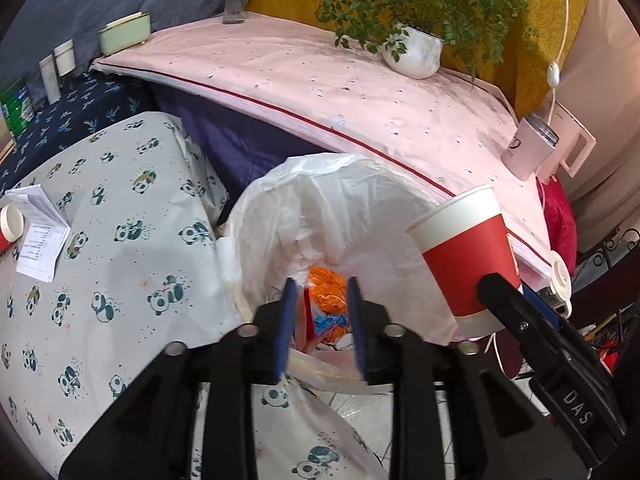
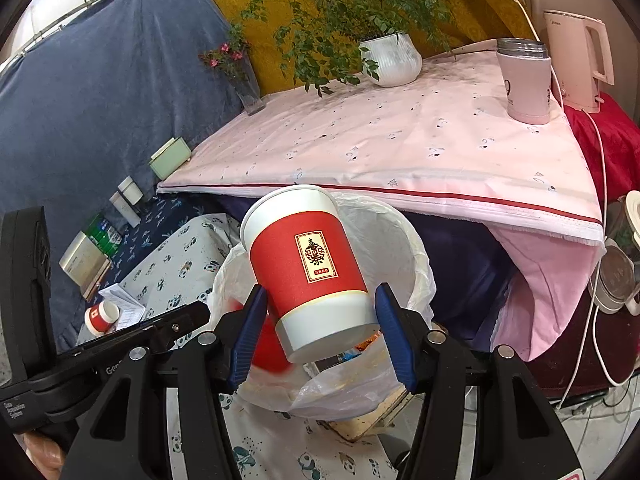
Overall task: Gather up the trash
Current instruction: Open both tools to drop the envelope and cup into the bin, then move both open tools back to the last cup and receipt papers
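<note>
L side: low table w/ panda-print cloth, a folded paper sheet and a small red-and-white cup lying near its far L edge. Behind that, a dark blue patterned surface w/ small boxes and bottles along a grey-blue hanging cloth. A pale green box sits at the corner of the higher table, covered in a pink sheet w/ a red stripe along its front edge.

Centre: white-lined trash bin stands in the gap between the panda table and the pink table's edge, right up against both; orange and blue wrappers show inside. Left gripper hangs over the bin mouth, jaws partly apart, nothing clamped between the blue pads. In the right wrist view a blurred red shape shows below the cup inside the bin; can't tell what it is.

R of centre: right gripper holds a red paper cup, tilted, base between the pads, above the bin opening. Pads sit at the cup's sides.

Far R: potted plant, glass vase, pink tumbler, white kettle at the pink table's R corner; cords hang past a red cloth. Tiled floor below, tight room around the bin.
</note>
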A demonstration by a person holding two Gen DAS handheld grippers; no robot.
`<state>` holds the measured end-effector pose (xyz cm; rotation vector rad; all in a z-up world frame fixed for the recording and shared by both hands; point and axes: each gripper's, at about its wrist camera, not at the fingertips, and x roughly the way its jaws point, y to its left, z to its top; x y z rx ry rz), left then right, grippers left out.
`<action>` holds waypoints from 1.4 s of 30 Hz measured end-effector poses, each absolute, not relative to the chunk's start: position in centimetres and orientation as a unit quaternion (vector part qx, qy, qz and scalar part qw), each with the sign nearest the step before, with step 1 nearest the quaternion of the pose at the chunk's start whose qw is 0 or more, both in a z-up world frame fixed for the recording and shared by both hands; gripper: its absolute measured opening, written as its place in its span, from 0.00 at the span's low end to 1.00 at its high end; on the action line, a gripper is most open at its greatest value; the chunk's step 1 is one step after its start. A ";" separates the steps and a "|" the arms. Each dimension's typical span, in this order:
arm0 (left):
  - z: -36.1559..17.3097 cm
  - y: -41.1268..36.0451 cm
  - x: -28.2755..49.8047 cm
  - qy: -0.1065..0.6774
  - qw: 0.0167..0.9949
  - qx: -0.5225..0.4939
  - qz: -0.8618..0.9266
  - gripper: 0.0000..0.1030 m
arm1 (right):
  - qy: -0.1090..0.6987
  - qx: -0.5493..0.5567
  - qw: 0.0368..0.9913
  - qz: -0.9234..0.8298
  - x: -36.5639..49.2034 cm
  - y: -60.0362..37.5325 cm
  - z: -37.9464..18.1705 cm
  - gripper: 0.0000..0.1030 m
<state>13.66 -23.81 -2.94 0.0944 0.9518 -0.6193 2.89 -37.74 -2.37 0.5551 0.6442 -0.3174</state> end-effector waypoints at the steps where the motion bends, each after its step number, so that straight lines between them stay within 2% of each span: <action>1: -3.0 -23.5 13.9 0.449 0.847 0.044 -0.283 0.44 | 0.314 0.264 0.899 -0.152 3.3 -37.6 -2.3 0.53; 3: -3.1 -23.1 14.3 0.447 0.851 0.040 -0.271 0.49 | 0.314 0.259 0.901 -0.152 3.9 -37.5 -2.1 0.53; 19: -4.5 -21.0 15.9 0.461 0.855 0.028 -0.235 0.50 | 0.330 0.232 0.905 -0.133 8.0 -36.1 -1.8 0.54; 22: -4.6 -20.4 16.3 0.464 0.856 0.020 -0.227 0.54 | 0.324 0.234 0.906 -0.136 8.2 -35.9 -1.6 0.62; 42: -4.3 -15.5 16.2 0.461 0.865 0.001 -0.199 0.58 | 0.311 0.227 0.915 -0.120 6.8 -31.6 0.6 0.67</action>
